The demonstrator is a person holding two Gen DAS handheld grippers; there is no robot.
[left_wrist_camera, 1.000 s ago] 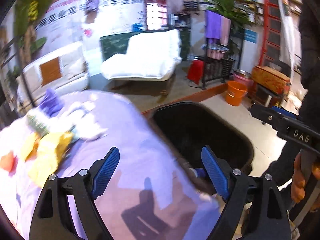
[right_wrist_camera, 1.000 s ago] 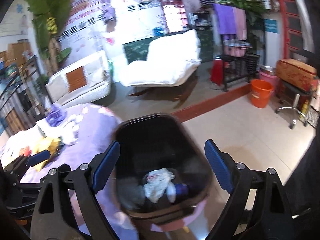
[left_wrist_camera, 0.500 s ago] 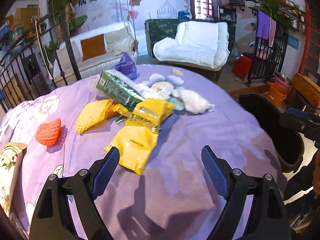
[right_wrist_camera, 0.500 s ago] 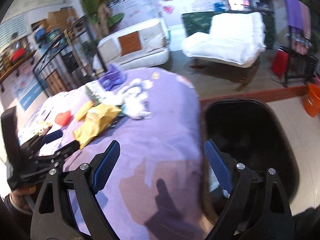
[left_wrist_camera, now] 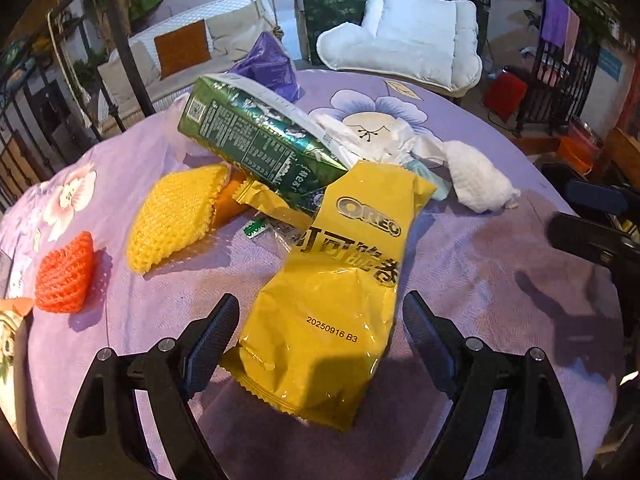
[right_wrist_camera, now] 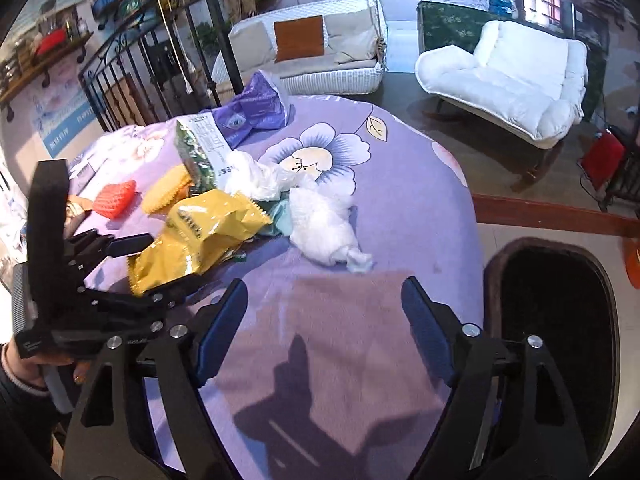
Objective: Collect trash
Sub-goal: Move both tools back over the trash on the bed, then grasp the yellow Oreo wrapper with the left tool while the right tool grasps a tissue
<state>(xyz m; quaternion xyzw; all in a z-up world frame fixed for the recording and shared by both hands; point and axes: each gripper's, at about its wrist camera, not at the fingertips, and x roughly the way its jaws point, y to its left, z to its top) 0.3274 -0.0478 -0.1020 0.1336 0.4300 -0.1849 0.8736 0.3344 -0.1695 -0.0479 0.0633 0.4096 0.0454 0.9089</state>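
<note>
A round bench point(left_wrist_camera: 500, 280) under a lilac, flower-printed cloth carries a heap of litter, with both grippers poised at its near edge. Nearest the left gripper point(left_wrist_camera: 320, 340), a yellow Oreo wrapper point(left_wrist_camera: 336, 300) lies flat, its lower end between the wide-open jaws, whose pads stand clear of it on both sides. In the right wrist view the same left gripper point(right_wrist_camera: 132, 268) straddles that wrapper point(right_wrist_camera: 200, 236), held by a hand point(right_wrist_camera: 28, 364) at the frame's left edge. The right gripper point(right_wrist_camera: 324, 320) hangs over bare cloth, its jaws closing with nothing between them, the pads still well apart.

Beyond the wrapper, a green foil packet point(left_wrist_camera: 256, 144) rests tilted across the pile, overlapping the wrapper's top. Left of it lie a yellow foam net point(left_wrist_camera: 172, 216) and, further left and apart, an orange foam net point(left_wrist_camera: 64, 276). To the right, crumpled white tissue point(left_wrist_camera: 480, 180) sits just beside the wrapper; in the right wrist view this tissue point(right_wrist_camera: 324, 228) is the litter closest ahead of the right gripper, with open cloth between. A purple bag point(left_wrist_camera: 268, 64) lies at the bench's far side.

A black bin point(right_wrist_camera: 556, 320) stands on the floor just off the bench's right edge, beside the right gripper. Farther back are a wicker sofa point(right_wrist_camera: 320, 52) and a white cushioned chair point(right_wrist_camera: 512, 80).
</note>
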